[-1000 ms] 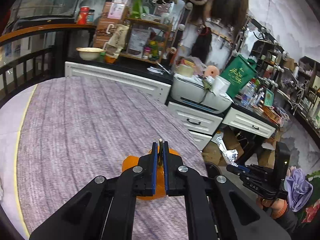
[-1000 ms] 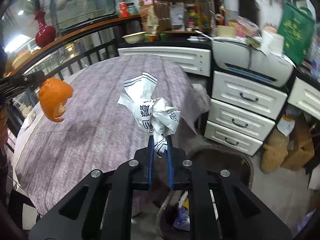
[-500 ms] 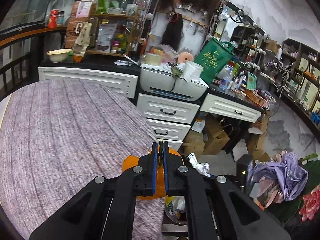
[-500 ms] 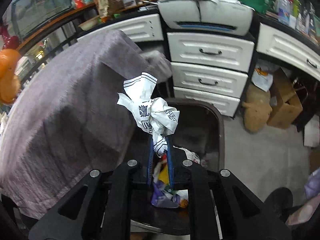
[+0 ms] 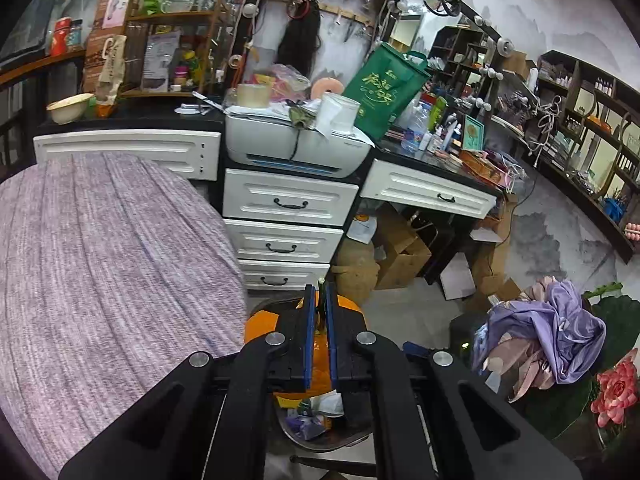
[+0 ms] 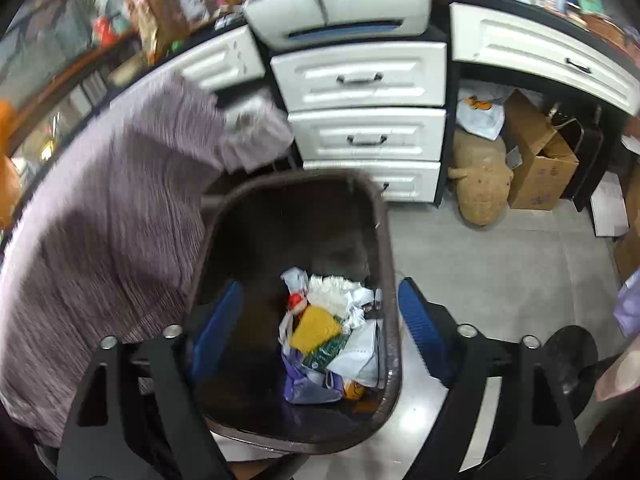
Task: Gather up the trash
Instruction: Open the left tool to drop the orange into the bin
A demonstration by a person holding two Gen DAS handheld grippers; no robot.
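Observation:
My left gripper (image 5: pixel 319 312) is shut on an orange peel (image 5: pixel 260 326), held just past the edge of the purple-clothed table (image 5: pixel 100 260) and above the trash bin (image 5: pixel 316 442). In the right wrist view my right gripper (image 6: pixel 318 322) hangs over the dark brown bin (image 6: pixel 386 240). Its jaws are opening wide, with nothing held between the blue pads (image 6: pixel 418 324). A crumpled white paper (image 6: pixel 340 296) lies on the heap of wrappers inside the bin. The peel (image 6: pixel 6 184) shows as an orange blur at that view's left edge.
White drawers (image 6: pixel 364 80) with a printer (image 5: pixel 296 144) on top stand behind the bin. A burlap sack (image 6: pixel 480 192) and cardboard boxes (image 6: pixel 536 160) sit on the floor to the right. A purple cloth pile (image 5: pixel 548 328) lies nearer.
My right gripper swung from above the table down over the bin, opened and let go of the crumpled paper. My left gripper carried the peel rightward off the table to the bin.

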